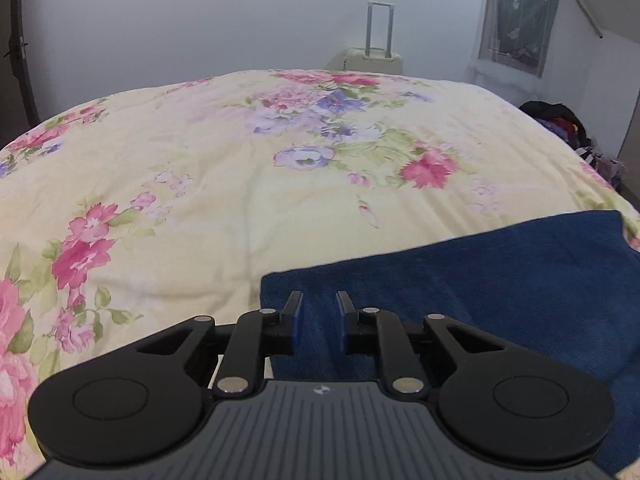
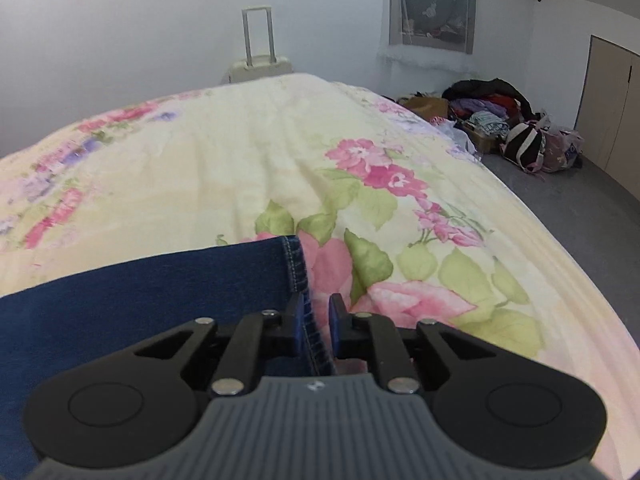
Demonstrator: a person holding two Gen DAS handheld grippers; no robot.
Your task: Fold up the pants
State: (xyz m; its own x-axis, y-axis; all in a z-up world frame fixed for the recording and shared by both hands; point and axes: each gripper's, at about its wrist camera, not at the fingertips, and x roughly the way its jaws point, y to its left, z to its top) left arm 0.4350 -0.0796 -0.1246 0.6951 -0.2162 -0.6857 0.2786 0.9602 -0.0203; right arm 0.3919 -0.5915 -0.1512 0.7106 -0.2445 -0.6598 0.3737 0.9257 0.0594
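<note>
White walls close a bedroom where a wide bed (image 1: pixel 200 184) is covered by a pale yellow quilt (image 2: pixel 248 152) with pink and purple flowers. Behind the far end of the bed stands a cream suitcase (image 1: pixel 374 58) with its handle pulled up. On one wall hangs a curtain (image 2: pixel 434 4) with a small pattern, and under it, on the grey floor (image 2: pixel 560 216) beside the bed, lies a heap of clothes and bags (image 2: pixel 504 128). A pale cupboard door (image 2: pixel 616 108) is seen at the far right of the right wrist view.

On the near part of the quilt lie the dark blue pants (image 1: pixel 500 280), flat, in a folded shape with a straight far edge. In the left wrist view the cloth fills the lower right corner and goes under the left claw (image 1: pixel 319 312). Its two fingers are spread a little, with the blue cloth showing in the gap between them; they sit low over the left corner of the pants, and I cannot tell if the pads touch the cloth.

In the right wrist view the pants (image 2: pixel 140 300) fill the lower left, and their stitched hem edge (image 2: pixel 298 276) runs toward the camera. The right claw (image 2: pixel 316 316) is also slightly spread, and this hem edge lies between its fingers, not squeezed.
</note>
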